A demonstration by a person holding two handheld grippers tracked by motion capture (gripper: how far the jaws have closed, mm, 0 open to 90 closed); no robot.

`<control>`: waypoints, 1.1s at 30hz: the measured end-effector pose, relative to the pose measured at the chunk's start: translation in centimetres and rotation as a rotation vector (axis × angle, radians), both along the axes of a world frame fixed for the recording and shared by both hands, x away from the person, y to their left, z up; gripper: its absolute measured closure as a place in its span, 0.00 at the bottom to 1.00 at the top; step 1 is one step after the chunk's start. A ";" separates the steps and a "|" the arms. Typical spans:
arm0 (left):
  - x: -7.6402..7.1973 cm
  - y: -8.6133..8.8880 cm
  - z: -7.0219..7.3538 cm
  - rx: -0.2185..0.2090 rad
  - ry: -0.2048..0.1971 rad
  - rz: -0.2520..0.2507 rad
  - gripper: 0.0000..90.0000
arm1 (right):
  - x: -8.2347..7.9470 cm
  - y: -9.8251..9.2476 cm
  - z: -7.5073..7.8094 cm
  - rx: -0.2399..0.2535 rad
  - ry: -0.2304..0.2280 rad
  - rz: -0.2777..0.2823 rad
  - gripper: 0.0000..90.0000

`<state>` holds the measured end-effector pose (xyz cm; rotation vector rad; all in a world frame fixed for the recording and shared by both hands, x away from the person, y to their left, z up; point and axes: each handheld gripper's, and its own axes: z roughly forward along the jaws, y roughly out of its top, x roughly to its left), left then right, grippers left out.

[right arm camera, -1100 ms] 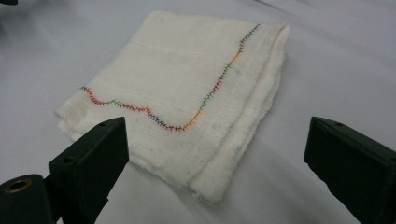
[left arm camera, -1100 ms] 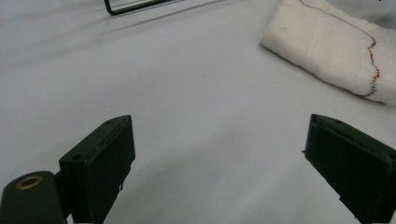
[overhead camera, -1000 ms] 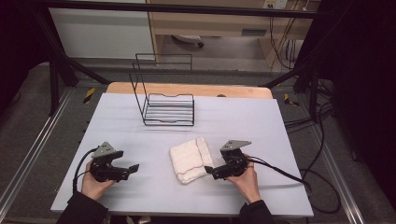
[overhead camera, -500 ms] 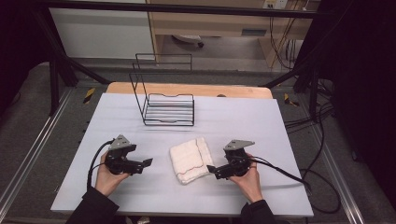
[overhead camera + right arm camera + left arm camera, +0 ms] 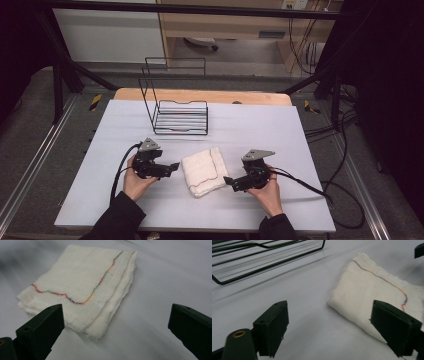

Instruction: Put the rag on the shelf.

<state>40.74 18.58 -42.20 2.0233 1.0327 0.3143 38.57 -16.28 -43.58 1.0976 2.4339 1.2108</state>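
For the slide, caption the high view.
Two open grippers, left gripper and right gripper, flank a folded cloth.

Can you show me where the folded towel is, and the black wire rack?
folded towel (image 5: 204,171): high view, middle of its top layer.
black wire rack (image 5: 181,118): high view, on the bars of its flat bottom.

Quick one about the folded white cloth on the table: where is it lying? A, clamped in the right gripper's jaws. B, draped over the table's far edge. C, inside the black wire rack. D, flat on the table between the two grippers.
D: the folded white cloth lies flat on the table, with the left gripper and the right gripper on either side of it, and the wire rack stands apart farther back.
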 end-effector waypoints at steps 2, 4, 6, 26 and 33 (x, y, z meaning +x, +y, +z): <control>0.4 -0.6 -0.4 0.013 0.014 0.006 0.22 | 0.0 0.0 0.0 -0.002 -0.001 0.002 0.01; 0.8 -1.3 -0.9 0.027 0.027 0.015 0.26 | 0.0 0.0 0.0 0.000 0.000 0.000 0.01; 1.0 -1.7 -1.2 0.026 0.031 0.026 0.31 | 0.1 0.0 0.0 0.000 0.001 0.001 0.01; 1.9 -4.0 -2.6 -0.003 0.110 0.086 0.77 | 0.3 0.1 -0.1 0.008 0.000 -0.011 0.02; 1.8 -3.9 -2.7 -0.017 0.135 0.094 0.80 | 0.3 0.0 0.1 0.020 0.006 -0.018 0.01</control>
